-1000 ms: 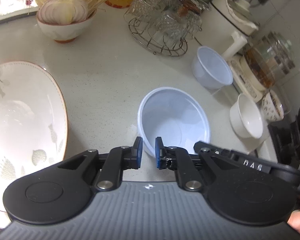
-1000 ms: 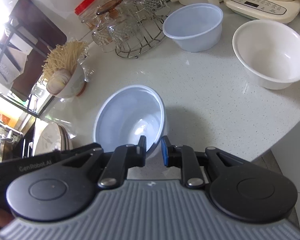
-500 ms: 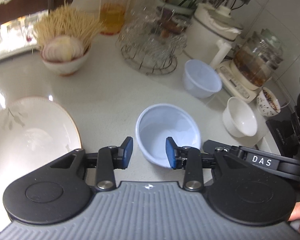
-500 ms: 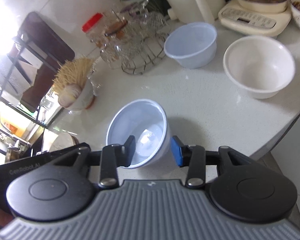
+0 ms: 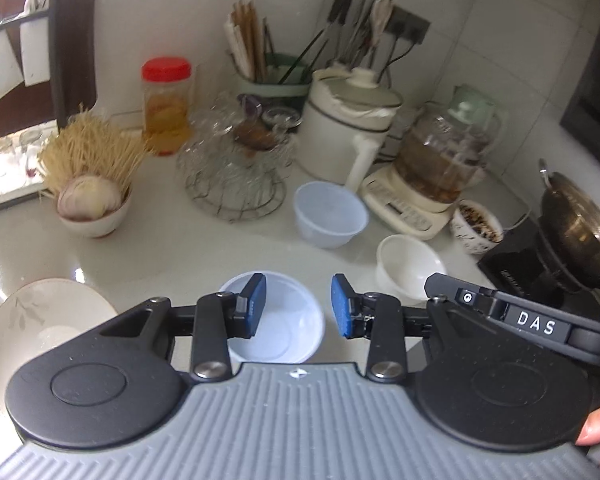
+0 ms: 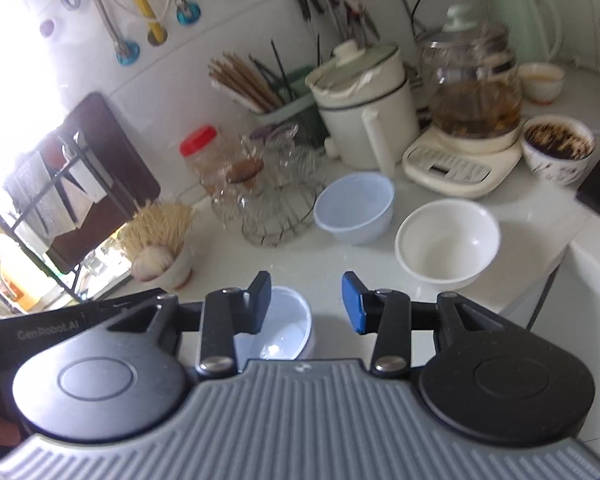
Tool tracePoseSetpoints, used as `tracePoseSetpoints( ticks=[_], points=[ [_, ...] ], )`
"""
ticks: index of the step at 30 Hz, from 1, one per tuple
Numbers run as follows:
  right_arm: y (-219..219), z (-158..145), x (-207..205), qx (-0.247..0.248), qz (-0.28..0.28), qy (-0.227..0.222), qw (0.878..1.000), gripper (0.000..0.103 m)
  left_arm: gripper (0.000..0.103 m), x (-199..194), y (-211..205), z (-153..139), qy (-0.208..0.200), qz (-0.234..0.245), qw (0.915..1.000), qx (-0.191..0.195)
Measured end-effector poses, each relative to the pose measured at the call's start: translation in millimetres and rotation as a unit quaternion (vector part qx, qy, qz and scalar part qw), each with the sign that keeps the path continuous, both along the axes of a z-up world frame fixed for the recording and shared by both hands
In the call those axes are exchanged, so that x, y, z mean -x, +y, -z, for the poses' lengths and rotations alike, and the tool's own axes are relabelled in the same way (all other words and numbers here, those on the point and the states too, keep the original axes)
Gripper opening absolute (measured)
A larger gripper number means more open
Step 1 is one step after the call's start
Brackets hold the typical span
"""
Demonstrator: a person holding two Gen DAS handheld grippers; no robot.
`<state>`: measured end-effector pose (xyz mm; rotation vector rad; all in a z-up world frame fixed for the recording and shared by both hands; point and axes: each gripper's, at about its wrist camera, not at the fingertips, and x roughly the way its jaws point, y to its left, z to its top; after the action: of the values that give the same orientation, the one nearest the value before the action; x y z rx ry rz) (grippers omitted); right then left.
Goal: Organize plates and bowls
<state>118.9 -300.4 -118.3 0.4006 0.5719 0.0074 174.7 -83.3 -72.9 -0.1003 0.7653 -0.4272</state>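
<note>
The white speckled stone desk [image 5: 204, 248] carried everything. At its left edge lay a wide white ceramic plate with a leaf print [image 5: 48, 320]. A pale blue translucent plastic bowl [image 5: 288, 336] sat upright on the desk near its front edge, below both tools and touched by neither. A second pale blue plastic bowl [image 6: 356, 208] stood farther back, just beside a round white ceramic bowl [image 6: 446, 240]. The left hand-held gripper [image 5: 298, 306] was spread wide and held nothing; the right hand-held gripper [image 6: 306, 304] likewise.

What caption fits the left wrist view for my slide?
Open left gripper poised above a pale blue plastic bowl on the white counter, leaf-patterned plate alongside.
</note>
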Motion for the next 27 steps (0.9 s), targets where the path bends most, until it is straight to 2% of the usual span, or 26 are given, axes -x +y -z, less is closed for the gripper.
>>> tracePoseSetpoints(
  ticks=[7,15,27],
  points=[
    [3.0,-13.2,27.4,0.030,0.003,-0.023,0.999,0.043,0.041,19.9,-7.7,-13.0,-0.013,0.017,0.9998,-0.001],
    [-4.8,-16.7,45.5,0.032,0.023,-0.025,0.999,0.043,0.043,30.8,-14.4,-9.9,-0.007,0.030,0.9995,-0.003],
    [-23.1,-9.3,36.8,0.034,0.053,-0.007,0.998,0.043,0.048,-1.3,-37.7,3.0,0.018,0.043,0.9989,0.001]
  ],
)
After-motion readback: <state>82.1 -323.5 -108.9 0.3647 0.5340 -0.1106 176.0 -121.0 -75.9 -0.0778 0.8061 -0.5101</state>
